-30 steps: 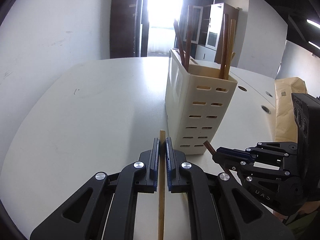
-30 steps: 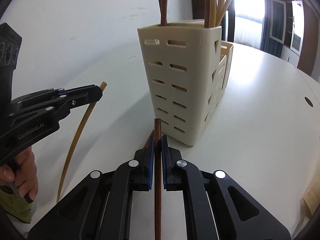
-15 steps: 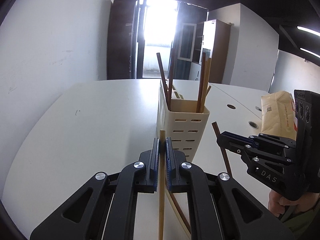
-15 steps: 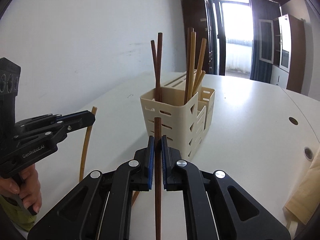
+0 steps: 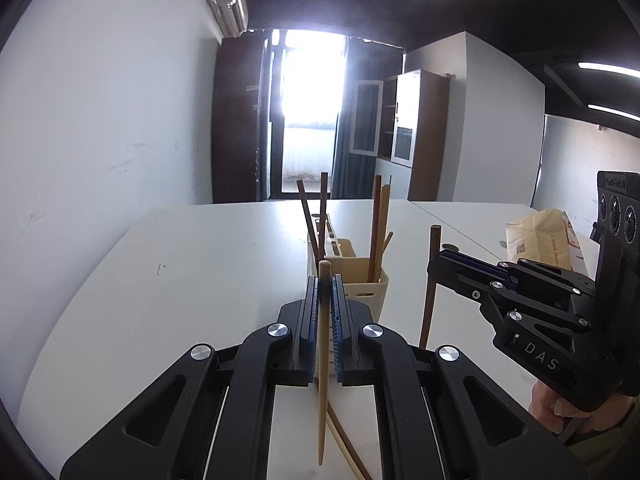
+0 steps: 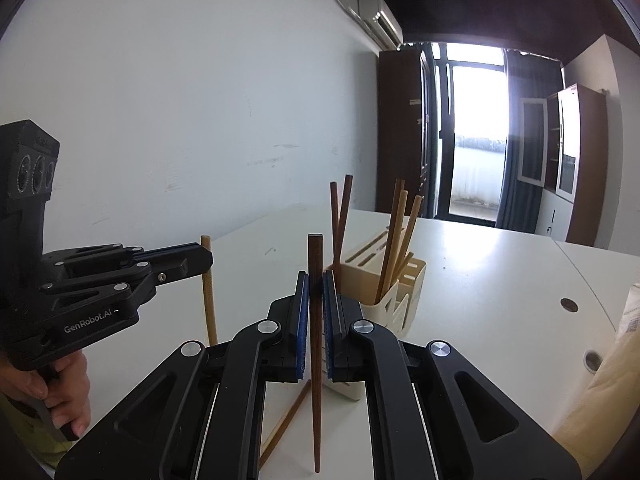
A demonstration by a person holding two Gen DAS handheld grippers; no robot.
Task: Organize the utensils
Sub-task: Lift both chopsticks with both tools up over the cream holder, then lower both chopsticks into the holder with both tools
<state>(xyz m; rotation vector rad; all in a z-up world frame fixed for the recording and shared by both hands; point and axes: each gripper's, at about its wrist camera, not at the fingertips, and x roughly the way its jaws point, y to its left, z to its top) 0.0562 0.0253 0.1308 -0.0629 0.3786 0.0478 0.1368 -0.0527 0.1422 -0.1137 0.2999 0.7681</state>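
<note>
closest to the left wrist camera, the black two-finger left gripper (image 5: pixel 325 280) is pinched on a pale bamboo chopstick (image 5: pixel 322 380), which stands nearly upright between the blue ribbed pads with its blunt top just above the fingertips and its thin end hanging down toward the white table (image 5: pixel 192 264). under it, two loose chopsticks on the table (image 5: pixel 344 446), one pale and one dark, lie slanting toward the lower edge. closest to the right wrist camera, the black two-finger right gripper (image 6: pixel 316 284) is likewise clamped on a dark brown wooden chopstick (image 6: pixel 316 360), upright, its square top above the pads and its point low near the table. to the person's left side in that view, the other gripper shows with its pale chopstick, and a hand (image 6: pixel 60 384) wraps the handle. a little farther, ahead of both grippers, a cream slotted plastic utensil holder (image 5: pixel 366 284) stands on the table, apart from either held chopstick; two dark sticks lean in one compartment (image 6: pixel 340 220) and several pale sticks (image 6: pixel 396 236) in the next. off to the right lies a tan paper bag (image 5: pixel 540 240). beyond the table are a white wall, a bright glass door (image 5: pixel 308 120), a wooden cabinet (image 5: pixel 412 136) and a wall air conditioner (image 5: pixel 232 0).
</note>
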